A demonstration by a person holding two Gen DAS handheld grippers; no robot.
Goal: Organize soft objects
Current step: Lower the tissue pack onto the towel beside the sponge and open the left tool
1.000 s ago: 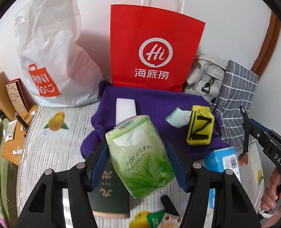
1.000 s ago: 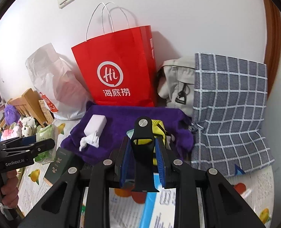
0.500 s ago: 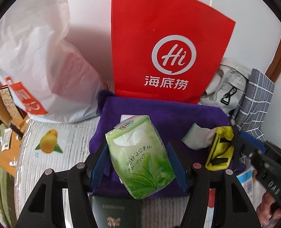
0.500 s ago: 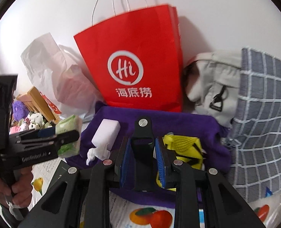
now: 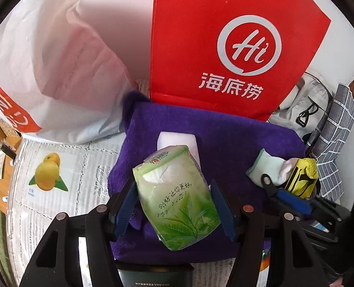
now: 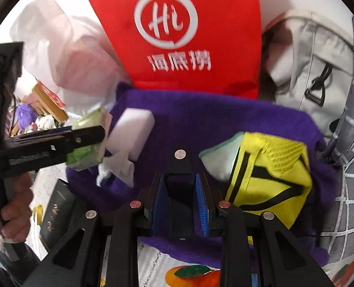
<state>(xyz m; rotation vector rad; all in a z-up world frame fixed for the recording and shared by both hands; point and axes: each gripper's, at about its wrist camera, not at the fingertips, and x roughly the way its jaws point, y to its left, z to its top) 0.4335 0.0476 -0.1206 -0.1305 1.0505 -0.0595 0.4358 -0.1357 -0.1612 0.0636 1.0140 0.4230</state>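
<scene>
My left gripper (image 5: 174,191) is shut on a green tissue pack (image 5: 177,198), held just above the near part of a purple towel (image 5: 224,138). On the towel lie a white foam block (image 5: 177,140), a pale green cloth (image 5: 263,167) and a yellow pouch with black lines (image 5: 301,179). My right gripper (image 6: 179,179) is shut on a black strap (image 6: 179,162) low over the towel (image 6: 201,114), just left of the yellow pouch (image 6: 268,179). A crumpled white tissue (image 6: 117,167) lies by the foam block (image 6: 134,129). The left gripper (image 6: 81,136) and its pack (image 6: 88,148) show at left.
A red paper bag (image 5: 224,47) stands against the wall behind the towel, with a white plastic bag (image 5: 45,59) to its left. A grey bag (image 5: 313,105) and a checked bag (image 5: 339,124) stand at right. A dark booklet (image 6: 55,210) lies on the fruit-print cover. A hand (image 6: 14,205) grips the left handle.
Both grippers have come forward and down toward the purple towel, so the bags and the towel's items look larger. Each still holds the same thing.
</scene>
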